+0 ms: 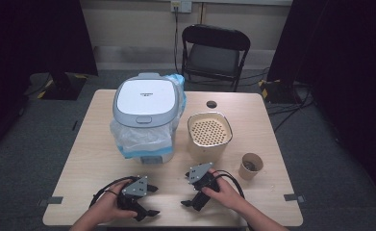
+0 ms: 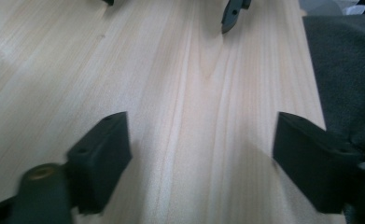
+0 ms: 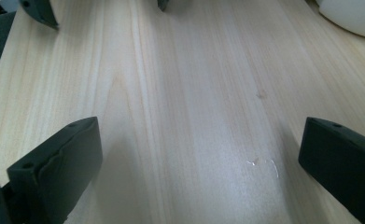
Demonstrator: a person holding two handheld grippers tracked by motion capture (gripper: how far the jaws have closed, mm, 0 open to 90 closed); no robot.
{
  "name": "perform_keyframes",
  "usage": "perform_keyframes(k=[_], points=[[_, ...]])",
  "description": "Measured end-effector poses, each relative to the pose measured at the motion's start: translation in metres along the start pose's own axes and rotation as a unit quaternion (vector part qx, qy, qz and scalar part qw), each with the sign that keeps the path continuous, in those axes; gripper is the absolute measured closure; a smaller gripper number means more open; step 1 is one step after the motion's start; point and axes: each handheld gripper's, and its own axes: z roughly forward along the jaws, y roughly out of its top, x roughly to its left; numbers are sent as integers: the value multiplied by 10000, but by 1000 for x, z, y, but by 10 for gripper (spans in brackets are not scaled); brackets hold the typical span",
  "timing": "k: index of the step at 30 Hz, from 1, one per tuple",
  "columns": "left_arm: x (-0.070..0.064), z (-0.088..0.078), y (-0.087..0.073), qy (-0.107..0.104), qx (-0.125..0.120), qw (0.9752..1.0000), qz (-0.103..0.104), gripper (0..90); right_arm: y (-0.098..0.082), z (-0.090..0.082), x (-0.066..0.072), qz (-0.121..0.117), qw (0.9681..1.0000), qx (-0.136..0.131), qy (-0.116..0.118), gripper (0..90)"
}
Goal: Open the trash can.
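While both grippers rest on the near edge of the desk [image 1: 84, 159], you are at the starting step: nothing is held or touched. Left gripper [image 1: 144, 202]: jaws spread apart, bare wood between them in the left gripper view. Right gripper [image 1: 191, 201]: jaws likewise apart, nothing between them in the right gripper view.

Nearest things: the white cooker [image 1: 146, 115], lid down, wrapped in a clear plastic bag, stands ahead of your left hand at mid-desk; the cream perforated basket [image 1: 209, 132] stands just right of it, ahead of your right hand; a small paper cup [image 1: 250, 166] sits nearer the right edge, beside your right forearm.

Judgement: the next move calls for lifting a gripper clear of the desk and reaching forward.

Room: open wood lies between grippers and cooker. The gap between cooker and basket is narrow. Both grippers lie close to the near edge; the cup sits close to a rightward sweep.
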Motion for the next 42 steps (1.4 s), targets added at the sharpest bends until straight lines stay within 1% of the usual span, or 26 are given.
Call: perform_keyframes(k=[1,2,4,5,8,9,10,12,13,15,16,18,22,24,28,29,30,31,32,33,34,35,36,37,38,42], points=[[-1,1,0,55,-22,10000,8,141,0,0,0,-4,10000,3,-1,0],[-1,0,0,36,76,9999,65,133,0,0,0,-6,10000,3,0,0],[-1,1,1,8,32,10000,90,111,0,0,0,-6,10000,2,2,0],[-1,1,1,-7,98,9999,131,106,0,0,0,-5,10000,1,0,0],[-1,1,1,-13,114,9999,129,89,0,0,0,-4,10000,1,1,0],[-2,2,1,-52,69,10000,41,73,0,0,0,-4,10000,2,1,0],[-2,2,1,-52,69,10000,41,65,0,0,0,-4,10000,2,1,0],[-2,2,1,-80,74,9999,19,65,0,0,0,-4,10000,2,1,0],[-3,0,2,-97,163,9998,48,82,0,0,0,-3,10000,2,1,0],[-4,-3,3,-123,208,9996,123,175,0,0,0,-5,10000,1,1,0],[-6,-5,5,-139,255,9995,134,194,0,0,0,-4,10000,1,1,0],[-8,-6,6,-132,315,9992,188,156,0,0,0,-2,10000,1,2,0],[-14,-16,13,-189,183,9996,120,168,0,0,0,-16,10000,-8,-4,0],[-15,-22,18,-236,227,9993,195,168,0,0,0,-23,10000,-12,-5,0],[-17,-36,36,-230,225,9994,133,168,0,0,0,-26,10000,-11,-4,0],[-17,-39,40,-229,278,9992,143,168,0,0,0,-22,10000,-10,-6,0],[-17,-39,40,-229,278,9992,143,168,0,0,0,-22,10000,-10,-6,0],[-17,-44,49,-240,284,9992,136,168,0,0,0,-26,10000,-11,-4,0],[-17,-44,49,-240,284,9992,136,168,0,0,0,-26,10000,-11,-4,0],[-17,-49,57,-217,221,9995,105,168,0,0,0,-27,10000,-12,-3,0],[-17,-49,57,-217,221,9995,105,168,0,0,0,-27,10000,-12,-3,0],[-16,-54,66,-233,243,9994,55,168,0,0,0,-23,10000,-12,-9,0],[-16,-54,66,-233,243,9994,55,168,0,0,0,-23,10000,-12,-9,0],[-16,-59,73,-224,220,9995,9,168,0,0,0,-23,10000,-13,-10,0],[-16,-59,73,-224,220,9995,9,169,0,0,0,-23,10000,-13,-10,0],[-15,-70,86,-215,153,9996,-71,169,0,0,0,-18,10000,-11,-11,0]])
